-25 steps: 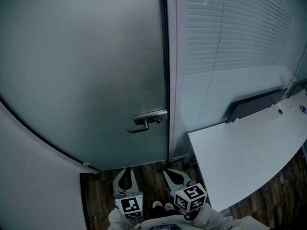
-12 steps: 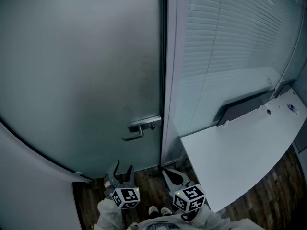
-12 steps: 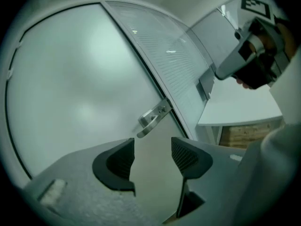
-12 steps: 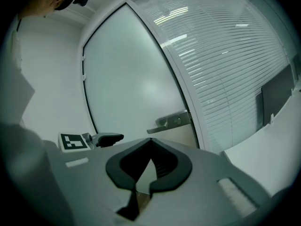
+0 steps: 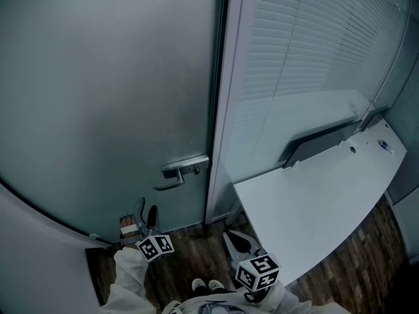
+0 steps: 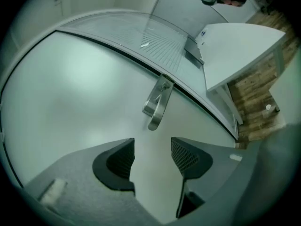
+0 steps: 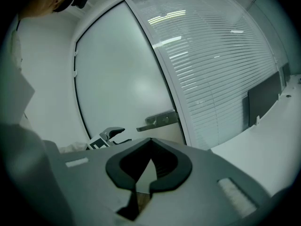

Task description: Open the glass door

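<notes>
Frosted glass door (image 5: 111, 97) shut; metal lever handle (image 5: 183, 167) level, at right edge.

white desk (image 5: 314, 205), slatted blinds (image 5: 301, 44), wooden floor (image 5: 190, 257)

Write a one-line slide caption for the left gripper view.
Left gripper, jaws just opened with nothing between them, aimed at the lever handle of the frosted glass door.

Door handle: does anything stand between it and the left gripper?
Nothing visible does. The left gripper, its fingers just opened and empty, faces the door handle across a clear gap, with only the glass door behind.
</notes>
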{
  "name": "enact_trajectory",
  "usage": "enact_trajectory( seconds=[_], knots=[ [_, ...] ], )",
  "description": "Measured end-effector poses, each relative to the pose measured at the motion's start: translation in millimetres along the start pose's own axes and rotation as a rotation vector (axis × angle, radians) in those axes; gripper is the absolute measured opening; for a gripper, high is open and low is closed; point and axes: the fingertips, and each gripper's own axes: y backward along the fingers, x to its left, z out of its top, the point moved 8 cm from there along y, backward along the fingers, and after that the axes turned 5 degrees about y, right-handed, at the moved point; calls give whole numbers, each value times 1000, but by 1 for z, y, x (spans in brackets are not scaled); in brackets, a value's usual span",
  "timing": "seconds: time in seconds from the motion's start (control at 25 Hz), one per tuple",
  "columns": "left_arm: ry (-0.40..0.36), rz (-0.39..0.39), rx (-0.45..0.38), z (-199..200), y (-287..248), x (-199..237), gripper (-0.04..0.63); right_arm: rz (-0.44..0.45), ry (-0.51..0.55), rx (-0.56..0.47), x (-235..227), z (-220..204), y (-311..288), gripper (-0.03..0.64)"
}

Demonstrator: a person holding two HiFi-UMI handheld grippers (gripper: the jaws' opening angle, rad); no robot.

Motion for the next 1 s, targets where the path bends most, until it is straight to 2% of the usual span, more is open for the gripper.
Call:
enact_trajectory(
  seconds=[0.24, 0.48, 0.68, 0.8, 1.0],
  knots=[
    [-100, -1, -24, 7, -25, 3, 249, -36, -5, 1, -4, 0, 8, 5],
    [-251, 18, -56, 14, -52, 1, 244, -68, -14, 8, -8, -4, 15, 5],
    [-272, -2, -66, 21, -65, -5, 242, -79, -15, 4, -7, -6, 16, 5],
    [-294, 26, -84, 27, -68, -6, 155, -80, -20, 6, -7, -6, 16, 5],
    [-277, 49, -87, 28, -68, -7, 120, -82, -27, 10, -4, -6, 17, 5]
  ],
)
